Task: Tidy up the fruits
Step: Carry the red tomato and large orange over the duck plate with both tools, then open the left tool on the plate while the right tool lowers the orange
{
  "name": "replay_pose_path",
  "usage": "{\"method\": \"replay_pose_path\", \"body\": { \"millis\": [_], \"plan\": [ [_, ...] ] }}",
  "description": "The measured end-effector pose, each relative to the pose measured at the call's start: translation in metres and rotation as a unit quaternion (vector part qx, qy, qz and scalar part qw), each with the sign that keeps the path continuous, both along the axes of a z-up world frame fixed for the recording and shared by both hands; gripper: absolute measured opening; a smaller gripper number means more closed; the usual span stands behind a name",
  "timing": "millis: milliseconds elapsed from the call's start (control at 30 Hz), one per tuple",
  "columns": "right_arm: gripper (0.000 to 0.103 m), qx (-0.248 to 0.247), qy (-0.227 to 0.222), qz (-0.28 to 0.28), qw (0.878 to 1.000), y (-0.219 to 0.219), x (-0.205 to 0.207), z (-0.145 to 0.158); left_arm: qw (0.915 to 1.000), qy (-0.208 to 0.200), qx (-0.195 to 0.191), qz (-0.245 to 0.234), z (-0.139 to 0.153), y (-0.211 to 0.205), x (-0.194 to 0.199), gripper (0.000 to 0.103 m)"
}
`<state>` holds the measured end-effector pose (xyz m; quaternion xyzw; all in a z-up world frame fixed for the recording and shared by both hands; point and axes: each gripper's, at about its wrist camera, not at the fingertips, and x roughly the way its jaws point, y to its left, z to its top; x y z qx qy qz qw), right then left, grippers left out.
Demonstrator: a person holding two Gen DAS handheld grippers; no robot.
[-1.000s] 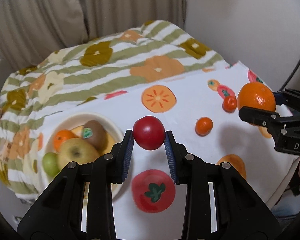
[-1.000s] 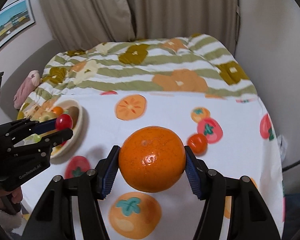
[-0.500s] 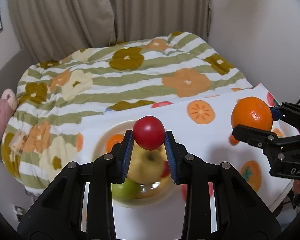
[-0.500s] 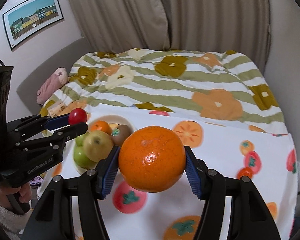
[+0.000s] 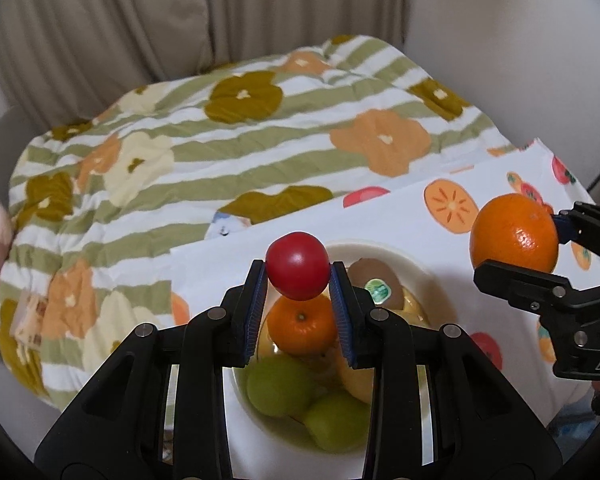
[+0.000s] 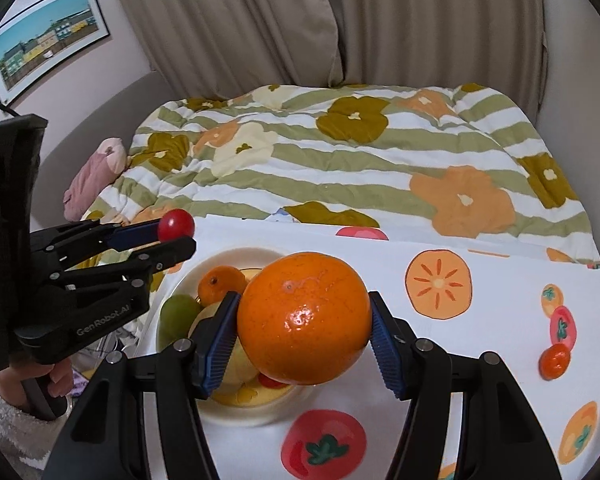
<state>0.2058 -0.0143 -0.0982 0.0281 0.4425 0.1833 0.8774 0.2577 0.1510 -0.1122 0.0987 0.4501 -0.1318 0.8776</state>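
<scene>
My left gripper (image 5: 298,280) is shut on a small red tomato (image 5: 298,270) and hangs over the cream bowl (image 5: 404,258). The bowl holds a mandarin (image 5: 302,326), a kiwi with a sticker (image 5: 374,284), green fruits (image 5: 278,384) and a yellow apple. My right gripper (image 6: 304,330) is shut on a large orange (image 6: 304,318) above the bowl's near right side (image 6: 252,414). Each gripper shows in the other's view: the left gripper (image 6: 172,234) with the tomato (image 6: 176,224), and the orange (image 5: 514,238) at the right.
A white cloth with printed fruit (image 6: 480,320) covers the table. A small loose mandarin (image 6: 554,362) lies on it at the right. Behind is a striped flowered quilt (image 6: 340,168), a pink soft toy (image 6: 94,176), curtains and a framed picture (image 6: 46,48). A hand (image 6: 48,384) grips the left handle.
Both grippers have swept left across the table with their fruit. The bowl, earlier at the lower left, now lies right under the left gripper's fingers and under the orange.
</scene>
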Motion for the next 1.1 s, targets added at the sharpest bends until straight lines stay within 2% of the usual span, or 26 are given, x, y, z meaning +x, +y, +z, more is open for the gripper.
{"method": "replay_pose_path", "body": {
  "millis": [233, 367, 867, 933, 967, 1000, 1100],
  "plan": [
    [0.058, -0.002, 0.016, -0.041, 0.999, 0.005, 0.005, -0.015, 0.9957, 0.042, 0.022, -0.079, -0.028, -0.01, 0.028, 0.036],
    [0.058, -0.003, 0.024, -0.06, 0.998, 0.0, 0.005, -0.022, 0.9924, 0.052, 0.033, -0.107, -0.039, -0.017, 0.034, 0.036],
    [0.058, 0.0, 0.029, -0.092, 0.995, -0.011, 0.001, -0.028, 0.9889, 0.067, 0.023, -0.13, -0.049, -0.016, 0.033, 0.039],
    [0.058, -0.001, 0.03, -0.09, 0.995, -0.011, 0.001, -0.028, 0.9893, 0.066, 0.023, -0.128, -0.049, -0.015, 0.033, 0.055],
    [0.058, -0.001, 0.029, -0.09, 0.996, -0.011, 0.001, -0.028, 0.9899, 0.063, 0.021, -0.125, -0.047, -0.013, 0.033, 0.08],
    [0.058, -0.001, 0.029, -0.09, 0.996, -0.011, 0.001, -0.028, 0.991, 0.057, 0.016, -0.12, -0.044, -0.011, 0.031, 0.097],
    [0.058, -0.002, 0.029, -0.087, 0.996, -0.011, 0.001, -0.027, 0.993, 0.044, -0.002, -0.109, -0.032, -0.003, 0.028, 0.099]
  ]
}}
